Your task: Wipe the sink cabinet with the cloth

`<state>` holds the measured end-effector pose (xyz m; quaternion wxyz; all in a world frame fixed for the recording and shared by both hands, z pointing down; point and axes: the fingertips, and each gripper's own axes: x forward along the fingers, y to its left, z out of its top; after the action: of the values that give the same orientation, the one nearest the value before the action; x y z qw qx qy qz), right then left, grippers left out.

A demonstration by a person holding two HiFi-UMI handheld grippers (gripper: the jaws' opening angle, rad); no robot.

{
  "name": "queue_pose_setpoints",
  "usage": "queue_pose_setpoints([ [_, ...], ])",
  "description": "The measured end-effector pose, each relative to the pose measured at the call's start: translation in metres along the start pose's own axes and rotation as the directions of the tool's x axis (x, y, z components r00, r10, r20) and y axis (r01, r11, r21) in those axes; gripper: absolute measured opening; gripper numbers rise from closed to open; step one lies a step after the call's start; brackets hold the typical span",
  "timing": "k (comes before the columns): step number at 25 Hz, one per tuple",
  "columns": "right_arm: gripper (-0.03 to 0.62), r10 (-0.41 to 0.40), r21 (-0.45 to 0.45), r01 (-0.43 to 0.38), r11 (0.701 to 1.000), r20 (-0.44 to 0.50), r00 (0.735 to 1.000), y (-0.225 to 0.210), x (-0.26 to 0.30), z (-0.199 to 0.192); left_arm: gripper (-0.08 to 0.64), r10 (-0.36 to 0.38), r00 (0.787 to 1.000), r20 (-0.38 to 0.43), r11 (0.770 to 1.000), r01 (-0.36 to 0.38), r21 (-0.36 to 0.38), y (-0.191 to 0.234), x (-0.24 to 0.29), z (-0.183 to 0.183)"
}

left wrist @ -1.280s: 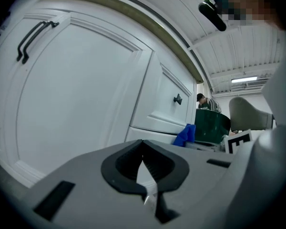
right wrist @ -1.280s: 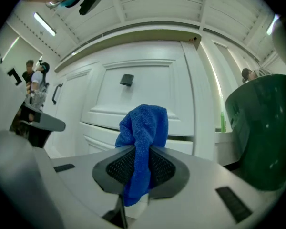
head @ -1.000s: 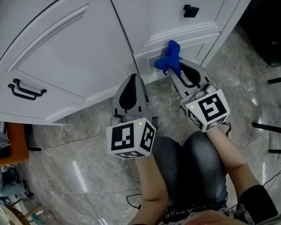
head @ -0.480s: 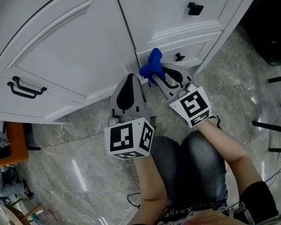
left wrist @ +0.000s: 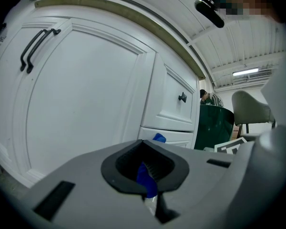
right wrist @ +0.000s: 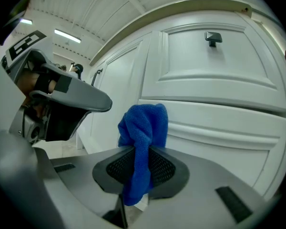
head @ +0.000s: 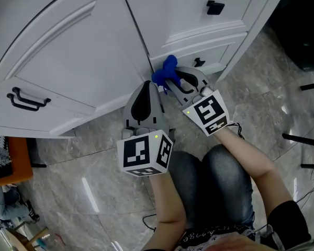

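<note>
The white sink cabinet (head: pixel 83 51) fills the top of the head view. A blue cloth (head: pixel 165 73) hangs bunched from my right gripper (head: pixel 172 80), which is shut on it. The cloth presses against the cabinet front where the big door meets the lower drawer (right wrist: pixel 214 123). In the right gripper view the cloth (right wrist: pixel 143 128) stands up out of the right gripper (right wrist: pixel 142 168). My left gripper (head: pixel 146 88) hovers just left of it, shut, pointing at the door's bottom edge. In the left gripper view, the left gripper (left wrist: pixel 145 168) faces the door (left wrist: pixel 86 94), and the cloth (left wrist: pixel 158 138) peeks over it.
The door has a black bar handle (head: pixel 27 99). The upper drawer has a black knob (head: pixel 214 7), and the lower drawer has one too (head: pixel 199 63). Grey marble floor (head: pixel 83 166) lies below. The person's knees (head: pixel 214 177) are close under the grippers. Black legs (head: pixel 303 88) stand at right.
My right gripper has carried the cloth leftward along the lower drawer front to the door's edge. The left gripper has stayed put.
</note>
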<state>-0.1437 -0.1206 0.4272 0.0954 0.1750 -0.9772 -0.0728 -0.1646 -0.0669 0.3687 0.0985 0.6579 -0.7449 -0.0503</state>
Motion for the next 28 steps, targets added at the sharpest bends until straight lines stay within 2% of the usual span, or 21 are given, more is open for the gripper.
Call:
queue_pose_setpoints([
  [9,0.080,-0.019,0.007,0.019,1.000,-0.004,1.000,-0.008,-0.004,-0.004,0.005,-0.005,1.000,-0.007,1.000,0.005,0.013,-0.006,0.002,-0.001],
  [19,0.080,-0.084,-0.016,0.083,0.996,-0.029,0.996,-0.024,-0.010,-0.011,0.005,-0.014,1.000,-0.007,1.000,0.014,0.017,-0.010,0.002,0.000],
  [28,0.080,-0.127,0.002,0.127,0.992,-0.041,0.991,-0.038,-0.016,-0.016,0.005,-0.015,1.000,-0.002,1.000,0.015,0.012,-0.009,0.001,0.001],
])
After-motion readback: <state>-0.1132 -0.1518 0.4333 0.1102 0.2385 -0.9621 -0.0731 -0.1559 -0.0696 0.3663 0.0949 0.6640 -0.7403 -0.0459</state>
